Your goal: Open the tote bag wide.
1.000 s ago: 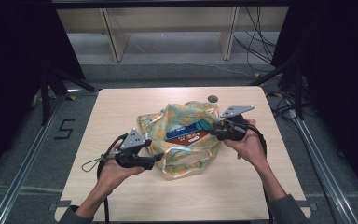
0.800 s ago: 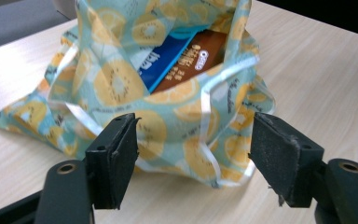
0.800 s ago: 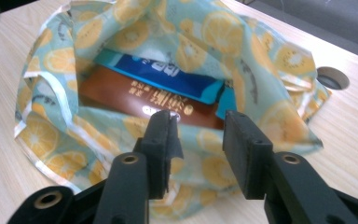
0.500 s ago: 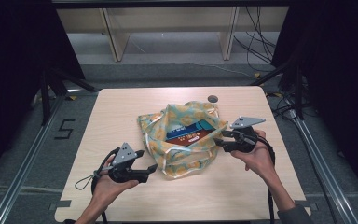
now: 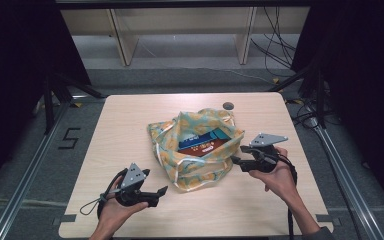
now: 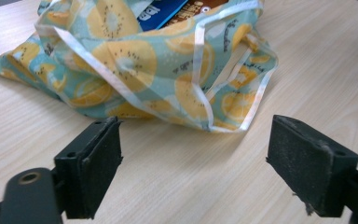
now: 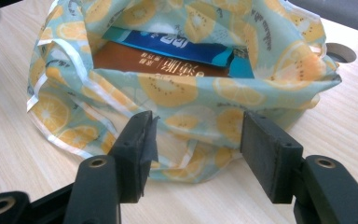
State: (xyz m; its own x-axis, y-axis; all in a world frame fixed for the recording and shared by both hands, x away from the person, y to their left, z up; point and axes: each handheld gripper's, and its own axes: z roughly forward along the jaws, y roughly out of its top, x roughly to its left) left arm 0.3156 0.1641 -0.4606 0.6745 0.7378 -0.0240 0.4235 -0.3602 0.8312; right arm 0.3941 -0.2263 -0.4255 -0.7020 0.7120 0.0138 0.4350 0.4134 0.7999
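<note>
Table — pale wood, a round hole near its far edge; it bears everything below.

Fruit-print bag — soft cloth, slumped at the table's middle, mouth open upward, white-trimmed handles lying loose over its near side. Nothing braces the walls, so a nudge could fold the mouth shut or slide the whole bag.

Blue packet and brown packet — lying flat inside the mouth, blue over brown. A tug on one wall alone could tip them out.

Right gripper — just beside the bag's right wall; its jaws have just been opening, nothing pressed between them. In the right gripper view cloth lies directly ahead, so a careless closing would catch fabric, not handle.

Left gripper — near the bag's front-left corner, apart from it; jaws have just been opening wide, empty. A handle loop lies ahead — easily snagged.
</note>
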